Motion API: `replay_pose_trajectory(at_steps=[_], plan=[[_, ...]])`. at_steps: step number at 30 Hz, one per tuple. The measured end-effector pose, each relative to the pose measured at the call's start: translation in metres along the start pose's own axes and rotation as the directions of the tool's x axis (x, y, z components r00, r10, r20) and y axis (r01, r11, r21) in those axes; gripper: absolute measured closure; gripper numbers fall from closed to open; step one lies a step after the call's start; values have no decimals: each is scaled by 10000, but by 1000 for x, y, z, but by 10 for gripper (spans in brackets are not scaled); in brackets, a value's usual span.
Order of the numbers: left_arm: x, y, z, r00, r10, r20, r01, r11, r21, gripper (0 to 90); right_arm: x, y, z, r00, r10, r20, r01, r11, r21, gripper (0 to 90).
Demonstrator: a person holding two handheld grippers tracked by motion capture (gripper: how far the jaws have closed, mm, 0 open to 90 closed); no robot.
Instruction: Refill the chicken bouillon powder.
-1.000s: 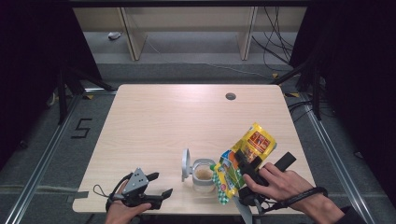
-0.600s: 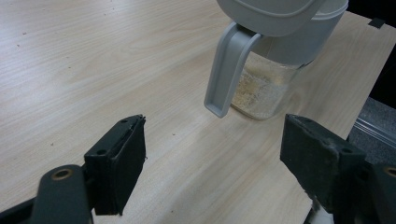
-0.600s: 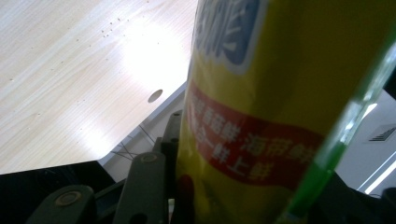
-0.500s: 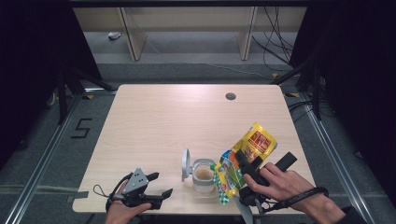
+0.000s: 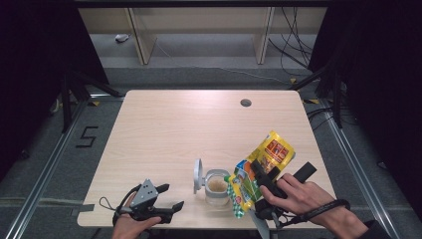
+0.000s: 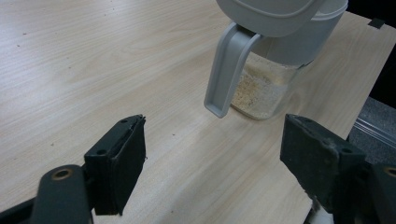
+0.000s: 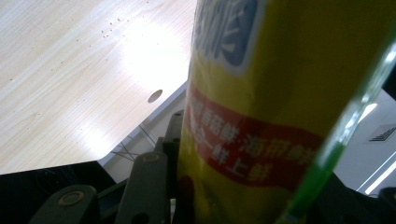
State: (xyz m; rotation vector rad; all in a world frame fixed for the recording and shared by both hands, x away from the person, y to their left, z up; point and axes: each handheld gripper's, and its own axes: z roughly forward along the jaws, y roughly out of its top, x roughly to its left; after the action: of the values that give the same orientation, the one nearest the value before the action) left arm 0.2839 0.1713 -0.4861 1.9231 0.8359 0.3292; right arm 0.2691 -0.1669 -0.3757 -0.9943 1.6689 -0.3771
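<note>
Left tongs spread wide, empty, low over the tabletop near its front edge. Glass jar with hinged grey lid stands right of them. Right tongs pinch yellow packet, tilted over the jar

Overhead light brightens the table against dark surroundings; glare whitens its wood in the right gripper view, where the yellow pouch is blurred.

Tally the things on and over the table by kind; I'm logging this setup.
Jar with hinged lid: 1
Yellow pouch: 1
Tongs: 2, left and right
Total: 4
</note>
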Motion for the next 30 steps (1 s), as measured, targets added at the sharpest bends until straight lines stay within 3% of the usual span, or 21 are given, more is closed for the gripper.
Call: replay_pose_trajectory(at_steps=[8, 13, 15, 19, 21, 26, 30], plan=[[0, 0, 0, 10000, -27, 43, 27, 10000, -32, 219, -1, 0, 0, 9998, -179, -4, 179, 9998, -46, 645], [0, 0, 0, 10000, -10, 56, 10, 10000, -28, 219, -2, -1, 0, 9999, -95, 58, 95, 9999, -105, 653], [0, 0, 0, 10000, -28, 51, 29, 10000, -43, 219, 0, 0, 0, 9999, 157, 27, -157, 9998, -104, 654], [0, 0, 0, 10000, -17, 1, 17, 10000, 4, 219, -1, 0, 0, 10000, -71, 33, 72, 9999, -150, 655], [0, 0, 0, 10000, 11, 5, -11, 10000, 20, 219, 0, 0, -1, 9999, 118, -3, -118, 9999, -89, 655], [-1, 0, 1, 9999, -102, 17, 102, 9999, -68, 219, -1, -2, -1, 9999, -107, -27, 107, 9999, -39, 661], [0, 0, 0, 10000, -7, 7, 7, 10000, -4, 219, -1, -2, -1, 10000, 51, 42, -51, 10000, -18, 662]])
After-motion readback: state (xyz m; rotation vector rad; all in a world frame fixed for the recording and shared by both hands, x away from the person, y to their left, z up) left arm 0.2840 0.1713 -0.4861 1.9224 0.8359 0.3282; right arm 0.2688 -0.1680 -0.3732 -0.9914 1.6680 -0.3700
